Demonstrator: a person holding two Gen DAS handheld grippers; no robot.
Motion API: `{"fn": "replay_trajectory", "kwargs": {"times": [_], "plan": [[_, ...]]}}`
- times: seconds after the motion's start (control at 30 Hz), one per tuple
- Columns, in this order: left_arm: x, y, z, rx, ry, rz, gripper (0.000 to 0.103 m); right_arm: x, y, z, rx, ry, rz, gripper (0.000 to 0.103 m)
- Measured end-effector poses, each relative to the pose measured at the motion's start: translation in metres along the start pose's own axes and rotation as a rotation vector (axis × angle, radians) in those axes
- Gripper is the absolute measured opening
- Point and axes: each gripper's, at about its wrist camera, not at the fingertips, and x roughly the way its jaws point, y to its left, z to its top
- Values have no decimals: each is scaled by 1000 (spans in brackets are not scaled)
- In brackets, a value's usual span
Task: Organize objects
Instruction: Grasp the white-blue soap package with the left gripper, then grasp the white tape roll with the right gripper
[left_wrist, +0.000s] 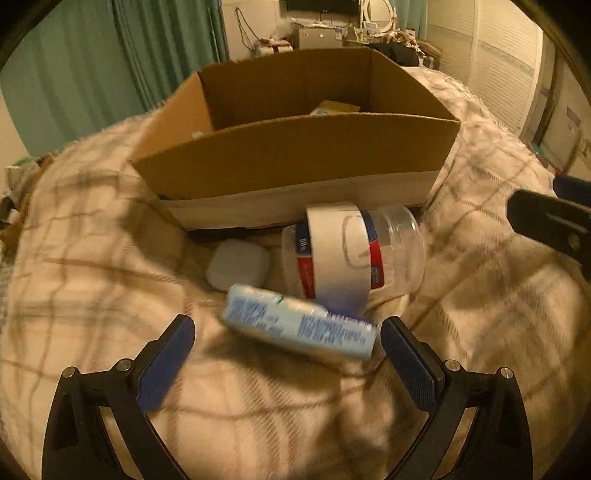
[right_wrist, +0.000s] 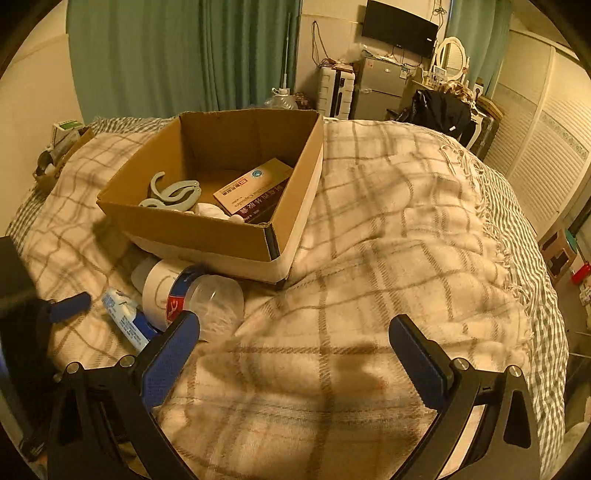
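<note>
Four loose things lie on the bed's plaid blanket (right_wrist: 369, 258) just in front of the cardboard box (left_wrist: 295, 162): a tissue pack (left_wrist: 299, 328), a tape roll (left_wrist: 338, 258), a clear jar (left_wrist: 400, 251) the roll encircles, and a small white case (left_wrist: 238, 264). My left tongs (left_wrist: 286, 350) are spread wide, pinching nothing, and tilt steeply down. The pack sits just ahead of the gap, long axis running across it from pad to pad, right end close to the right pad. I judge the left hand the nearer one. My right tongs (right_wrist: 293, 350) are spread too, over bare blanket, with the pile off to their left.
</note>
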Motion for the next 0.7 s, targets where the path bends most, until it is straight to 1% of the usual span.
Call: {"fn": "replay_trajectory", "kwargs": {"times": [0.03,0.07,0.1,0.2,0.23,0.3,0.4,0.5,0.6,0.63,0.7], "plan": [[4,0,1,-4,13,-10,87,0,-1,0,4,1,0,102],[7,0,1,-3,31,-20,74,0,0,0,6,2,-4,103],[9,-1,0,-2,41,-25,73,0,0,0,8,3,-10,103],[-4,-1,-4,-1,12,-28,71,-1,2,0,3,2,-27,103],[-12,1,-6,-7,2,-18,71,-2,3,0,-1,-1,-36,103],[-32,9,-9,-28,-32,5,71,-6,6,0,-7,-8,-57,103],[-60,32,-10,-89,-78,17,71,-12,14,1,-12,-12,-76,103],[-84,60,-4,-124,-131,92,71,-12,33,3,-37,3,-60,103],[-94,79,3,-135,-168,163,71,-7,65,5,-101,28,-50,102],[-95,83,5,-136,-174,173,71,-4,71,4,-111,38,-51,101],[-94,90,5,-145,-182,183,71,6,89,5,-127,74,-52,92]]}}
